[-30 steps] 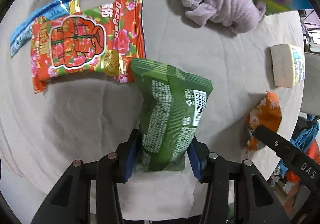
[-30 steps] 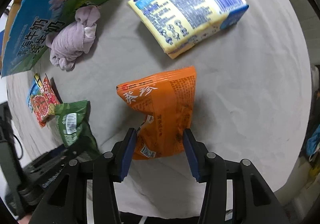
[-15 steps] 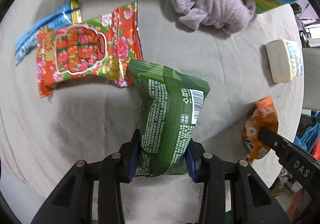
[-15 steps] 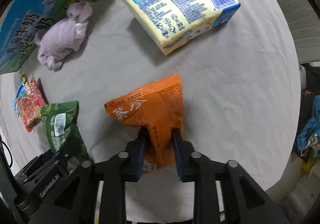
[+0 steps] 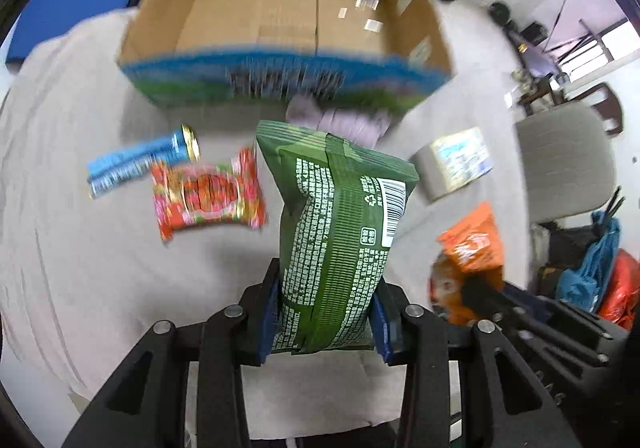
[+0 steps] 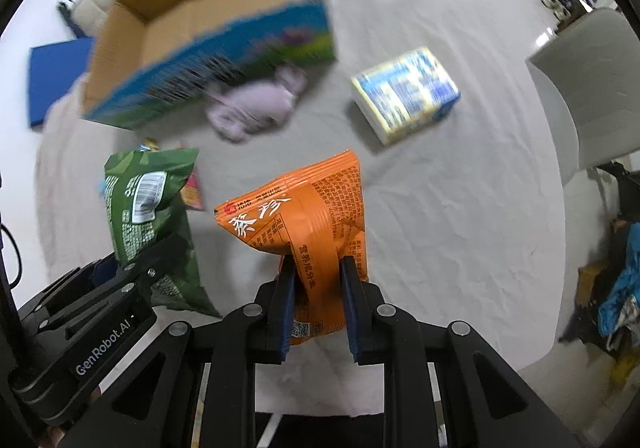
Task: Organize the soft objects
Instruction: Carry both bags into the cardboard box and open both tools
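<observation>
Both packs are off the cloth now; a second ago they lay flat on it with the jaws only closing in. The views have tipped up too, so the box [image 5: 280, 28] now shows its open top, and it looks empty.

Left to right:
- Blue pack [image 5: 136, 166] and red pack [image 5: 208, 196] lie untouched on the cloth [image 5: 80, 268] left of centre, in front of the box.
- Left gripper [image 5: 326, 312] is clamped on the bottom of the green pack [image 5: 340, 232]. The pack stands upright in the jaws, barcode side facing the camera, clear of the cloth.
- Purple sock bundle [image 6: 252, 104] sits just in front of the box's printed wall, not moved.
- Right gripper [image 6: 318, 304] pinches the lower end of the orange pack [image 6: 304, 224], jaws much closer than a second ago. The foil is crumpled between the pads and the pack is raised.
- Yellow-blue tissue pack [image 6: 404, 94] sits on the cloth to the right, well apart from the rest.

Background blur says both hands are mid-swing. My read: pick is done on both sides and the carry to the box is under way. Four soft items are left on the cloth after these two. The orange grip looks narrow and low, so it could pivot during the swing.
</observation>
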The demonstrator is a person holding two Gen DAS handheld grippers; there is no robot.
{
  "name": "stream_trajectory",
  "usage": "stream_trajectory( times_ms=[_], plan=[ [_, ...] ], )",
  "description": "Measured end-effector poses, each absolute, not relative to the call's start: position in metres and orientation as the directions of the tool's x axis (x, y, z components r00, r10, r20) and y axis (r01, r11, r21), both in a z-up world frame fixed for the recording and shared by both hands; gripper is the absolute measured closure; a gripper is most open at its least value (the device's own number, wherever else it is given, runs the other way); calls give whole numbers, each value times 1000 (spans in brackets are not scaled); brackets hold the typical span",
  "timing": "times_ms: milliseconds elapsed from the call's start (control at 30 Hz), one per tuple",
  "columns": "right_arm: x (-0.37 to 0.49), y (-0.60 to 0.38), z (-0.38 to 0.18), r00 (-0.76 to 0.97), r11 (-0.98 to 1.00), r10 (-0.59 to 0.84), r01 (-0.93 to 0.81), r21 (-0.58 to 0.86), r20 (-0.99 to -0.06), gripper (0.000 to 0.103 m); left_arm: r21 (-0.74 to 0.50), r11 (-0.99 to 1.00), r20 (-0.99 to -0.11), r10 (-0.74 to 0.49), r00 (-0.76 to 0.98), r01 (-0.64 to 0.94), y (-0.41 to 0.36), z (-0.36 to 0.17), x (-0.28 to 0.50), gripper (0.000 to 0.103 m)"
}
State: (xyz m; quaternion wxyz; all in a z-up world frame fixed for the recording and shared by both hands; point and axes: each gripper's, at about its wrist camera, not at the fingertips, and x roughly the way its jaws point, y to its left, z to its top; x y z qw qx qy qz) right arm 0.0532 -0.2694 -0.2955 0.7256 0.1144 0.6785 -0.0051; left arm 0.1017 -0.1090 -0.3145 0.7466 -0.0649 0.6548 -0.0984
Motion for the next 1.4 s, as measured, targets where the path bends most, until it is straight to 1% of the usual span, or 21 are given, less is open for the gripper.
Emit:
stream_trajectory(
  times_ms=[67,167,333,500,700,767,933,1033,1200,1400],
  plan=[
    [64,-269,-276,105,974,161,142,175,-981,80,-247,967,-955,-254,152,63,-101,-283,123,68],
    [88,-268,-249,145,971,201,104,217,-969,80,-296,954,-938,-300,173,51,-93,-251,154,68],
    [142,-266,-213,188,969,230,46,242,-955,80,-316,949,-926,-311,214,14,-89,-226,216,68],
    [203,-270,-208,209,977,199,35,211,-957,80,-308,951,-928,-294,229,-28,-81,-232,272,68],
    [272,-269,-236,178,980,186,41,196,-966,80,-318,945,-935,-300,191,-73,-77,-259,329,68],
    [295,-270,-257,160,978,191,52,202,-968,80,-329,940,-935,-311,170,-87,-78,-270,346,68],
    [342,-272,-290,116,974,205,72,214,-972,80,-375,916,-926,-366,92,-141,-81,-309,388,68],
    [367,-271,-309,102,979,185,72,192,-978,80,-394,905,-919,-391,51,-157,-86,-328,407,68],
    [400,-263,-342,69,985,150,70,155,-986,80,-413,896,-908,-420,-7,-161,-93,-355,430,67],
    [434,-254,-380,41,993,95,62,97,-995,80,-394,909,-915,-402,-39,-133,-97,-372,451,67]
  ],
)
